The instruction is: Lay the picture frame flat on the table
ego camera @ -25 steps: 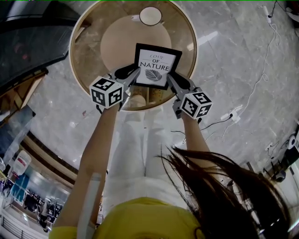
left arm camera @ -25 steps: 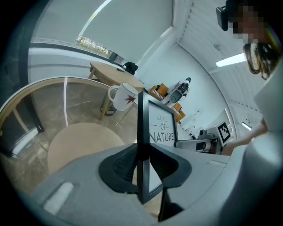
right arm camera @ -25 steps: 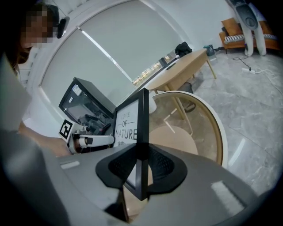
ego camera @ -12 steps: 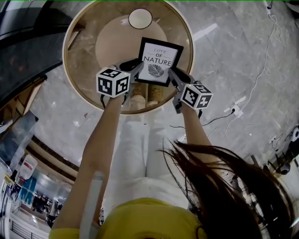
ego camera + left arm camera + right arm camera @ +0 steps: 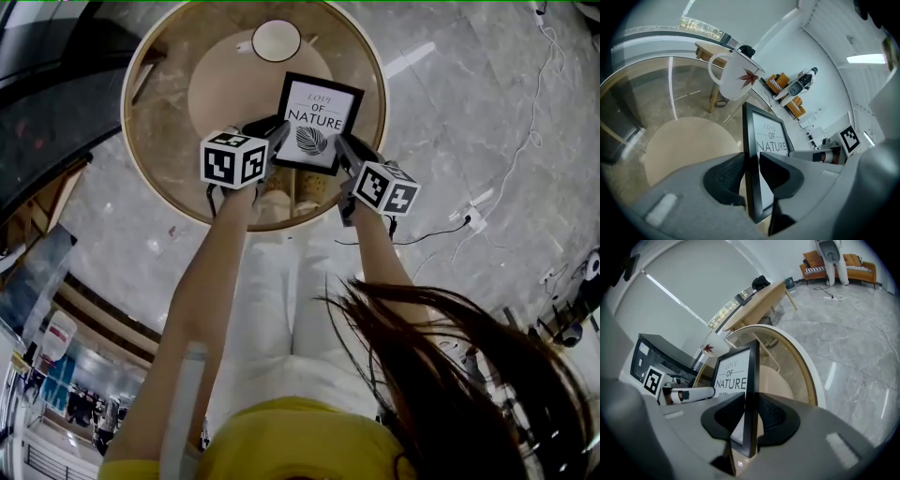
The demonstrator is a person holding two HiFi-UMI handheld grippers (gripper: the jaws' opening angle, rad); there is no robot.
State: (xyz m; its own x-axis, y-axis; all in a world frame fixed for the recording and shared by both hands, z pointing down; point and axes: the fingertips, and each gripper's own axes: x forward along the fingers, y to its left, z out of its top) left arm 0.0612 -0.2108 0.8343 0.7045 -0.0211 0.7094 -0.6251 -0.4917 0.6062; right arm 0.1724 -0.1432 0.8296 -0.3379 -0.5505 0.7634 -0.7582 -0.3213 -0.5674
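Head view: since a second ago the black-edged, rectangular picture frame (image 5: pixel 319 122) has sunk toward the round, wood-rimmed glass table (image 5: pixel 150 141). The left gripper (image 5: pixel 279 137) at its 7 o'clock corner and the right gripper (image 5: pixel 340 148) at 5 o'clock pinch it, jaws just easing wider. A white mug (image 5: pixel 276 40) stands apart at 11 o'clock, with bare glass at 9.

**Table** (image 5: pixel 125 103): round, clear glass top inside a pale wooden rim, filling the upper centre of the head view, above grey marble floor.

**Disc** (image 5: pixel 220 89): round, plain beige, at the table's middle. Whether it lay on or under the glass could not be told.

**Mug** (image 5: pixel 276 40): white, red leaf print, upright at the disc's upper edge.
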